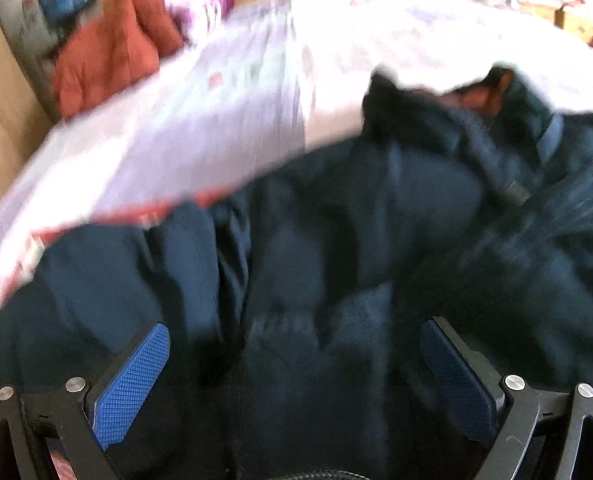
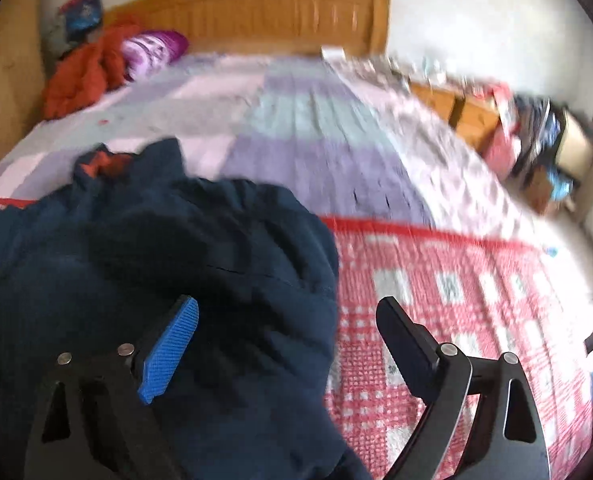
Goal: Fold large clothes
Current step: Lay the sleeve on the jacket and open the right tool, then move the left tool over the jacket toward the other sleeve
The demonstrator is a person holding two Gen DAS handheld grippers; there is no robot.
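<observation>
A large dark navy jacket [image 1: 336,220] lies crumpled on the bed, its collar with an orange lining at the far end. It also shows in the right wrist view [image 2: 156,260], filling the lower left. My left gripper [image 1: 294,332] is open just above the jacket's cloth, nothing between its blue pads. My right gripper [image 2: 288,312] is open over the jacket's right edge, its left finger [image 2: 172,352] over the navy cloth and its right finger [image 2: 408,348] over the red checked blanket [image 2: 456,300]. Both views are motion-blurred.
The bed has a pale lilac sheet [image 2: 296,128] and a wooden headboard [image 2: 264,16]. An orange-red garment [image 2: 84,72] and a purple pillow [image 2: 152,50] lie near the headboard. A cluttered wooden bedside cabinet [image 2: 476,112] stands at the right.
</observation>
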